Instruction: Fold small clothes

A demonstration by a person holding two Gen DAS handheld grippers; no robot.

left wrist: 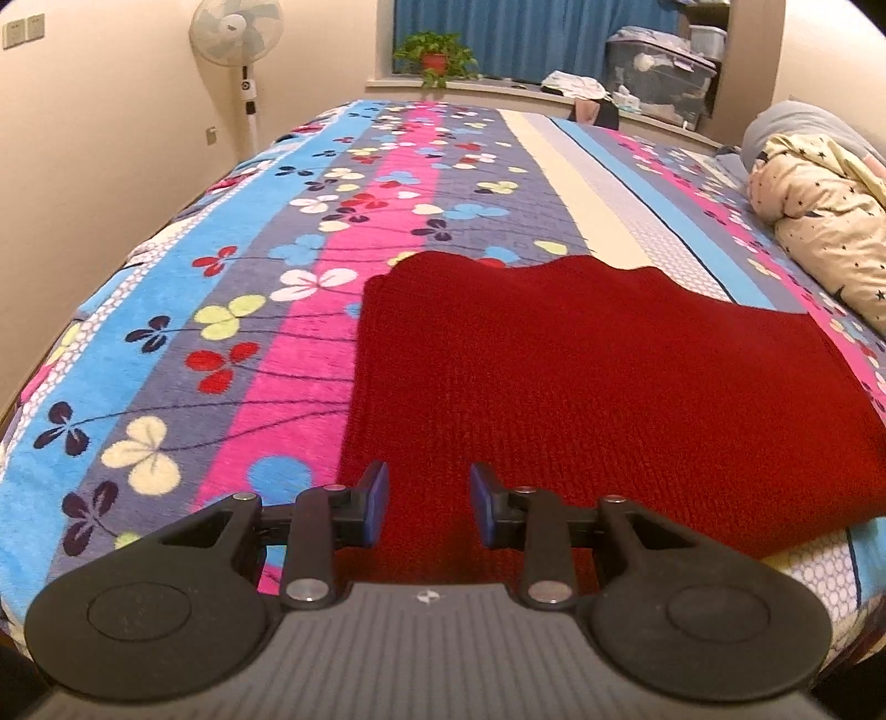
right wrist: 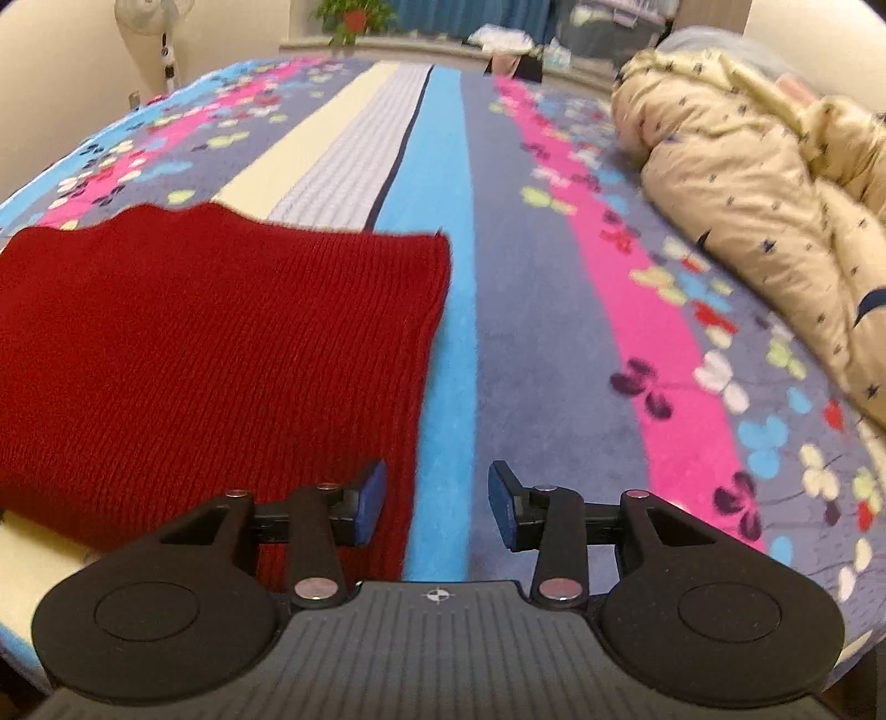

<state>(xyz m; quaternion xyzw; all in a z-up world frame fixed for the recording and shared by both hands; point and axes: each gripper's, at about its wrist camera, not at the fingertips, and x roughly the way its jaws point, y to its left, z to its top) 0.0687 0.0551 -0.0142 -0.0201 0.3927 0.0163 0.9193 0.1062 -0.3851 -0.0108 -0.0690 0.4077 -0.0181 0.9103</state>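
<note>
A dark red knitted garment (left wrist: 581, 376) lies flat, folded to a rough rectangle, on the flowered bedspread (left wrist: 221, 310). My left gripper (left wrist: 427, 507) is open and empty, above the garment's near left part. In the right wrist view the garment (right wrist: 210, 343) fills the left side. My right gripper (right wrist: 437, 507) is open and empty, over the garment's near right edge, its left finger over the knit and its right finger over the bedspread (right wrist: 554, 332).
A cream star-print quilt (right wrist: 764, 210) is bundled along the bed's right side, also in the left wrist view (left wrist: 825, 221). A standing fan (left wrist: 238, 50) is at the far left wall. A potted plant (left wrist: 434, 52) and storage boxes (left wrist: 659, 72) stand on the window ledge.
</note>
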